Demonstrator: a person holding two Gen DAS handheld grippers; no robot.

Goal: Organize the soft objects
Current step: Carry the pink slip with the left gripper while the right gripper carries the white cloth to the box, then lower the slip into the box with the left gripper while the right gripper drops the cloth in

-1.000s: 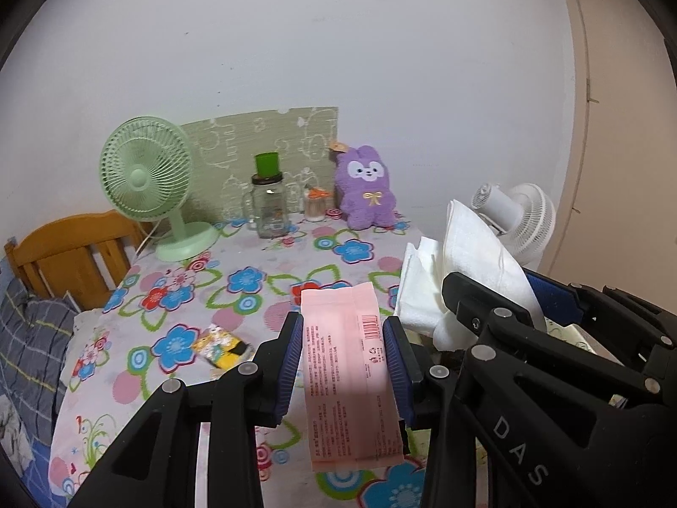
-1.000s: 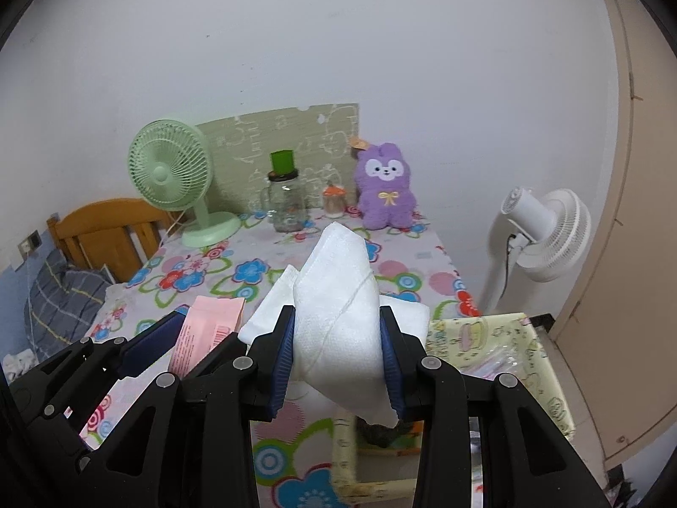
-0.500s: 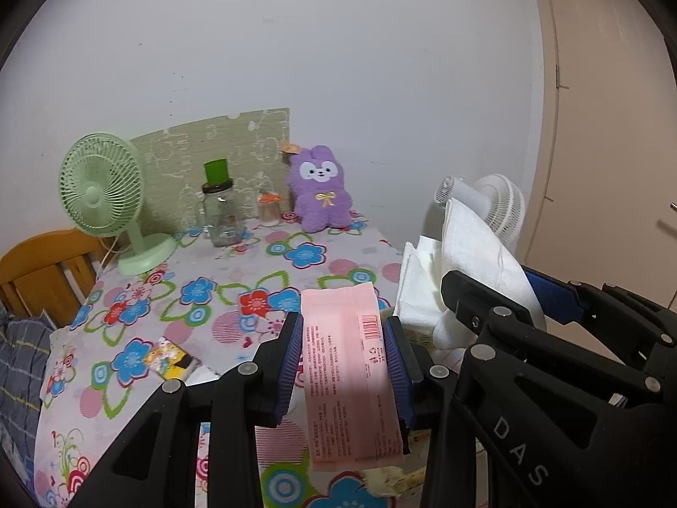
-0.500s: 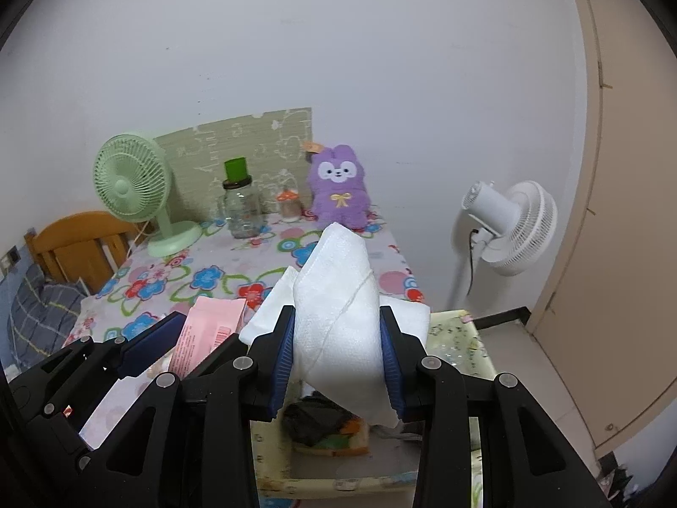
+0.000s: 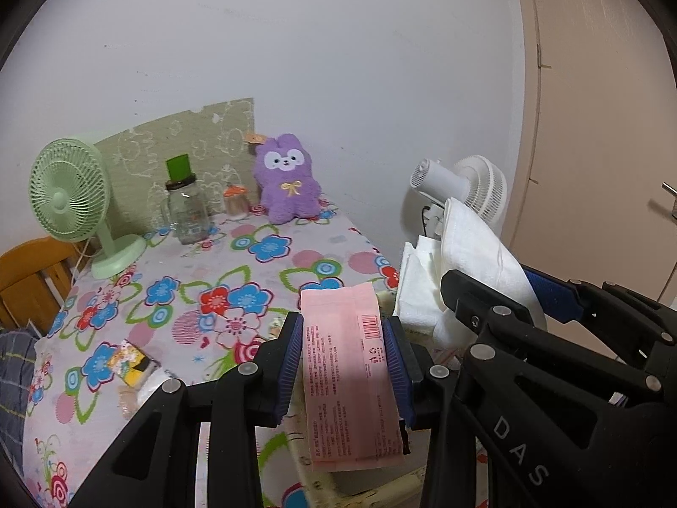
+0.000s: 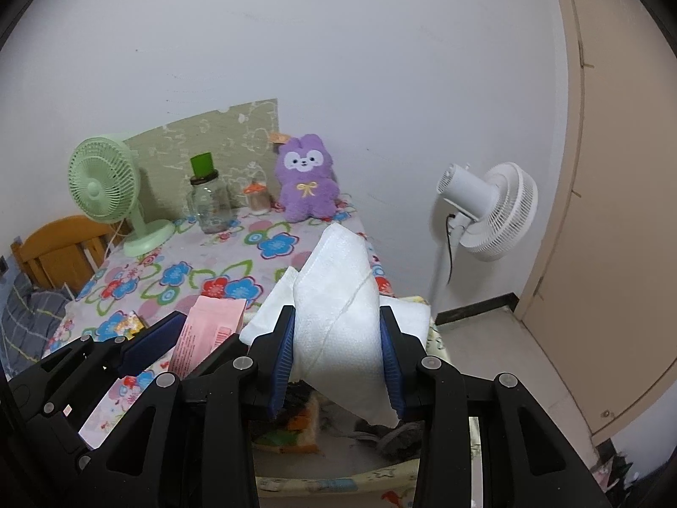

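Note:
My left gripper (image 5: 345, 364) is shut on a pink soft pack (image 5: 351, 376) with printed text and a barcode. It also shows in the right wrist view (image 6: 207, 334). My right gripper (image 6: 336, 360) is shut on a folded white cloth (image 6: 342, 321), which also shows in the left wrist view (image 5: 469, 262). Both are held side by side above a pale yellow patterned bin (image 6: 338, 480) beside the table; it holds dark and colourful soft items (image 6: 296, 423). A purple plush bunny (image 5: 287, 182) sits at the table's far edge against the wall.
The floral-cloth table (image 5: 190, 279) carries a green desk fan (image 5: 76, 207), a glass jar with a green lid (image 5: 186, 207), a small mushroom-topped bottle (image 5: 235, 201) and a yellow packet (image 5: 133, 364). A white standing fan (image 6: 486, 211) is at the right, a wooden chair (image 6: 59, 249) at the left.
Both grippers have moved right and off the table's edge with their loads. The bin has come into view below them. The table items have shifted left.

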